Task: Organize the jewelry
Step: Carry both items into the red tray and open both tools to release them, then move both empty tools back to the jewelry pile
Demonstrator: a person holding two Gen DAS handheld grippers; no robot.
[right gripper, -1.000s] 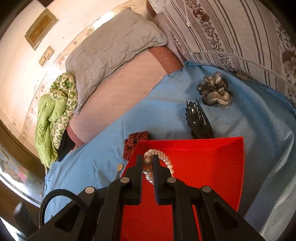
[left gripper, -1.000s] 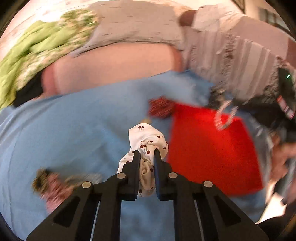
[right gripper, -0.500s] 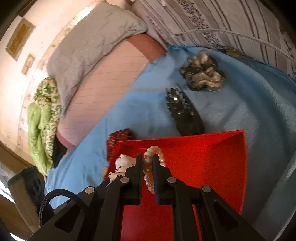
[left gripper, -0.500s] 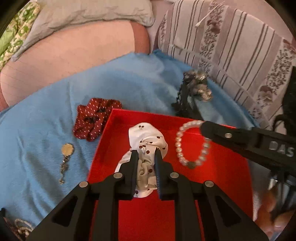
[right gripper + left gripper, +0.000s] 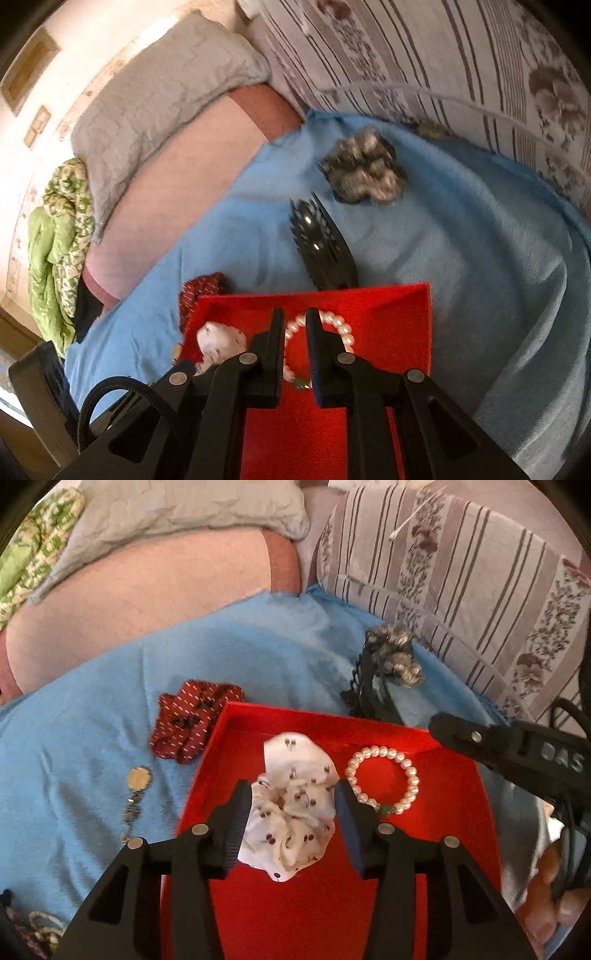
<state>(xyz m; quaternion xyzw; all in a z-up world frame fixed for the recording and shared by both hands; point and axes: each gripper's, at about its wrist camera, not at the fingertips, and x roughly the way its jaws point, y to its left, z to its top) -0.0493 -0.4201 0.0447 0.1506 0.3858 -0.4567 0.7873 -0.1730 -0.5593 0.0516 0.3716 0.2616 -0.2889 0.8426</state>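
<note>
left gripper [image 5: 293,799] jaws apart astride white scrunchie [image 5: 291,805] in red tray [image 5: 369,734] | right gripper [image 5: 293,332] jaws slightly apart, seemingly released pearl bracelet [image 5: 382,781] | red scrunchie [image 5: 194,720] just left of tray, nearer left hand

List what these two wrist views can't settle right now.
- Bead tangle, left wrist view: cut off by the lens edge.
- Pearl bracelet, right wrist view: right gripper covers part of the loop.
- Grey scrunchie, right wrist view: motion blur.
- Keychain, left wrist view: medallion face too small.
</note>
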